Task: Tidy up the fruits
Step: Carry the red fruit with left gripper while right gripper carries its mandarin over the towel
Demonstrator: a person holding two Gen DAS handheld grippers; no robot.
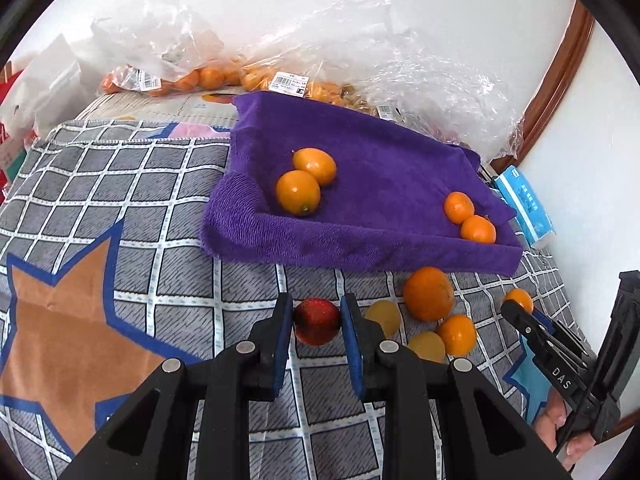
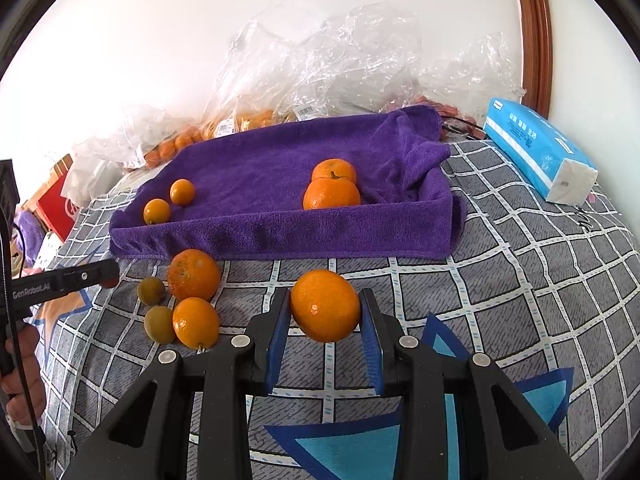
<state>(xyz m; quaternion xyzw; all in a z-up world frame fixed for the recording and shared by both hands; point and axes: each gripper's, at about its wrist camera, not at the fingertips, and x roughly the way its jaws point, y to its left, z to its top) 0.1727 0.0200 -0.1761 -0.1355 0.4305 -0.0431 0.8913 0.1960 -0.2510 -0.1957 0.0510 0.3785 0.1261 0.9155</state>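
Two grips: our left gripper (image 1: pixel 316 322) clamps a red fruit (image 1: pixel 317 321), right gripper (image 2: pixel 325 312) an orange (image 2: pixel 325 306), before the purple tray (image 2: pixel 280 232).

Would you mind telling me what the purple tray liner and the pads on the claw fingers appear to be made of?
The purple tray liner looks like terry or microfibre cloth: matte, fuzzy pile, soft folds. The pads on the right claw seem to be blue ribbed rubber or foam; which one I cannot tell.
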